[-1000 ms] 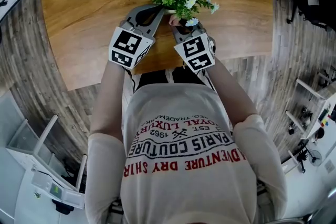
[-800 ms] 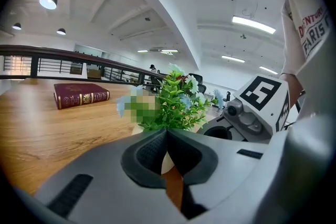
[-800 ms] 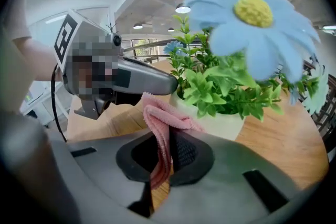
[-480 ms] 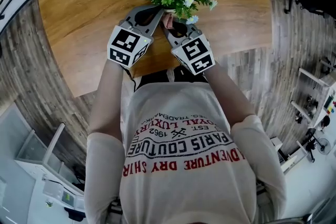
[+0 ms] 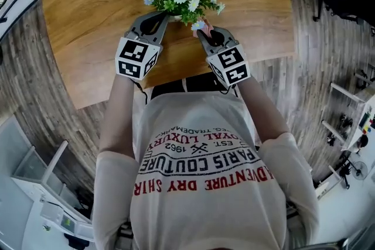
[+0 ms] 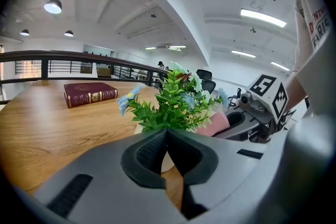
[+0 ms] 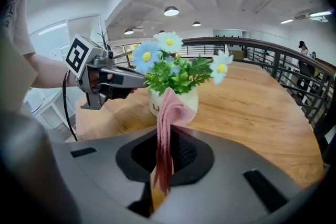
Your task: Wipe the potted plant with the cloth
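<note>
The potted plant (image 5: 180, 2) has green leaves and white and blue flowers in a white pot (image 7: 192, 103); it stands near the front edge of the wooden table (image 5: 88, 9). My left gripper (image 5: 170, 16) is shut, its tips at the pot's rim under the leaves on the left; I cannot tell whether they pinch the rim. My right gripper (image 5: 197, 30) is shut on a folded pink cloth (image 7: 168, 113). The cloth sticks up from the jaws just in front of the pot's right side. In the left gripper view the cloth (image 6: 216, 124) shows beside the leaves.
A dark red book (image 6: 89, 93) lies farther back on the table. A black railing (image 7: 273, 55) runs beyond the table's far side. The person's body stands close against the table's front edge (image 5: 176, 76).
My right gripper has drawn to the right, away from the pot, with the cloth still in it. The left gripper has stayed at the pot.
</note>
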Available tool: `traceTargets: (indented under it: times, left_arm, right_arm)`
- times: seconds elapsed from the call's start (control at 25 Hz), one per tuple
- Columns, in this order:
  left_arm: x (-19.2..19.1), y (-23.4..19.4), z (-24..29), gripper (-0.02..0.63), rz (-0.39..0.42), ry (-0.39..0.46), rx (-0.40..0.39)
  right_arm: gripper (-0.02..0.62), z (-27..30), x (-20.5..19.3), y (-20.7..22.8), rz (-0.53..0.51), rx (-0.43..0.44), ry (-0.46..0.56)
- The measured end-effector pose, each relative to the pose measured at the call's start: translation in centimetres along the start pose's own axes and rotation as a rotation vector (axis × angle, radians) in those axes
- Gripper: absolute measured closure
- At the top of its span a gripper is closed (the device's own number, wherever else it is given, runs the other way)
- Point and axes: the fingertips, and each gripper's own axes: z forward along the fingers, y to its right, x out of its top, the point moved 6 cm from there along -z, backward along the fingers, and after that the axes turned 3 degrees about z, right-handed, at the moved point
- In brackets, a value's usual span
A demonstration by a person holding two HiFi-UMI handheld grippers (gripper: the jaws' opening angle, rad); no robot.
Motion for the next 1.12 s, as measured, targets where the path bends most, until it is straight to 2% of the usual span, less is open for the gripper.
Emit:
traceTargets:
  times: [0.28,0.52,0.68,0.88,1.12]
  left_arm:
    - [0.1,0.4,0.2,0.589,-0.03,-0.03,0.089]
    - [-0.1,0.9,0.2,0.589,-0.03,-0.03,0.17]
    - [0.0,1.0,0.4,0.589,-0.003,-0.033,0.202]
    - [0.0,0.9,0.2,0.589,-0.037,-0.02,0.239]
    - [-0.2,1.0,0.3,0.589,-0.05,-0.061,0.264]
  right_arm:
    - [0.558,-1.1,0.4,6.2,-0.062,0.013,-0.024]
    - [0.558,0.5,2.6,10.7,-0.161,0.088,-0.03]
    - [0.558,2.5,5.1,12.5,-0.199,0.165,-0.003]
    - [0.558,5.4,7.8,12.5,-0.227,0.266,0.005]
    - [0.558,7.8,9.6,11.1,-0.204,0.492,-0.038]
